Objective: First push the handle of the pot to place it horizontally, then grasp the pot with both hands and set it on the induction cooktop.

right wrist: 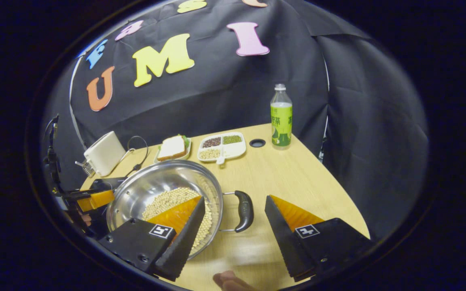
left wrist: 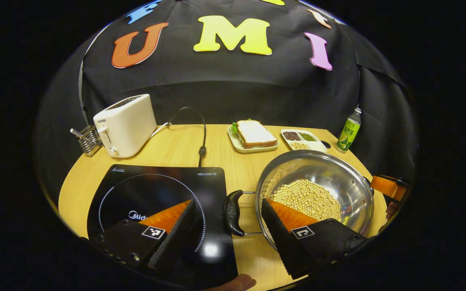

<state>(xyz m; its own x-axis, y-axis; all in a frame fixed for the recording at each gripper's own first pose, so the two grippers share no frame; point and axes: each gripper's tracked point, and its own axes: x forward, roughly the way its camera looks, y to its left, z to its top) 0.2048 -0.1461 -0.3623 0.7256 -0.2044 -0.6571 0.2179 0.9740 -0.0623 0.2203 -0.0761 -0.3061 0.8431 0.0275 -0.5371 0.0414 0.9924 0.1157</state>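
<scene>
Steel pot [left wrist: 318, 190] of pale beans sits on the wooden table [left wrist: 176, 147], just right of the black induction cooktop [left wrist: 156, 202]. Its two black side handles lie on a left-right line: one [left wrist: 233, 212] points at the cooktop, the other [right wrist: 244, 211] away from it. Left gripper [left wrist: 229, 238] spread wide, fingers astride the near handle, gripping nothing. Right gripper [right wrist: 235, 238] likewise wide, straddling its handle.
</scene>
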